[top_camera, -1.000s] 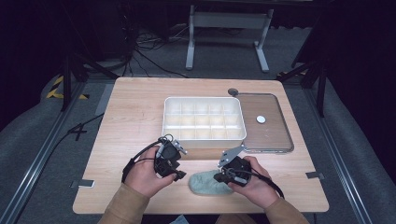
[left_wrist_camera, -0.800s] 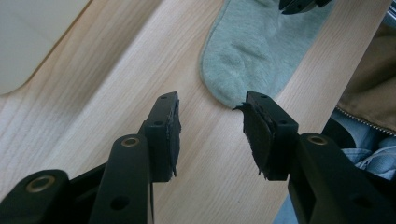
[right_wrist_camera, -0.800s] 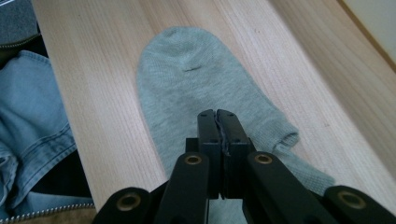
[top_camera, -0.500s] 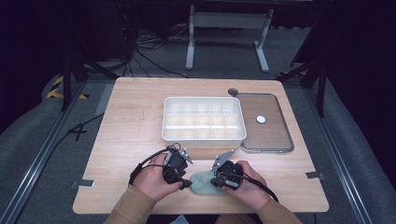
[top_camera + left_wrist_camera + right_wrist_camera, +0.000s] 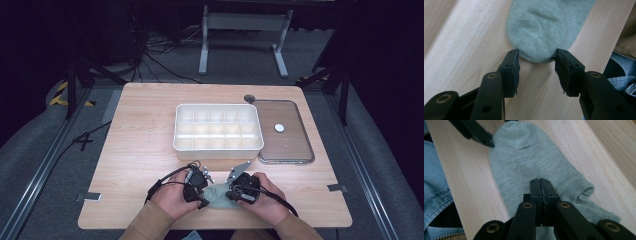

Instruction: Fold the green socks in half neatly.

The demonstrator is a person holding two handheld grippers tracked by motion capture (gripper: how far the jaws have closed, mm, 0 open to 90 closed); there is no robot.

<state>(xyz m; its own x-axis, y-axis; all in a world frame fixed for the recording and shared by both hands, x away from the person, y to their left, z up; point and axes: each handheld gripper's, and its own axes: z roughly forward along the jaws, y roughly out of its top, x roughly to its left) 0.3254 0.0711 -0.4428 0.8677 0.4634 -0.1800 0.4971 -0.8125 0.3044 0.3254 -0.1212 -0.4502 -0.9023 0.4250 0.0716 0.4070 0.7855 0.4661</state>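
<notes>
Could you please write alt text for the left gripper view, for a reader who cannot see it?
The left gripper is open, its two black jaws flanking the rounded end of a pale green sock that lies flat on the light wooden table. Blue denim shows at the right edge.

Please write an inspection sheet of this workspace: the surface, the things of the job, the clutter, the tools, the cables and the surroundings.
Surface: light wooden table, flat, no spill seen.
Job's things: pale green sock lying flat at the table's near edge.
Clutter: white compartment tray, its compartments look empty; clear lid beside it with a small white disc on it.
Tools: left tool open, its jaws either side of the sock's rounded end; right tool with jaws closed together over the sock, a pinch of fabric cannot be confirmed.
Cables: black cable looping from the left tool; more cables on the floor.
Surroundings: grey floor, metal stand behind the table.
</notes>
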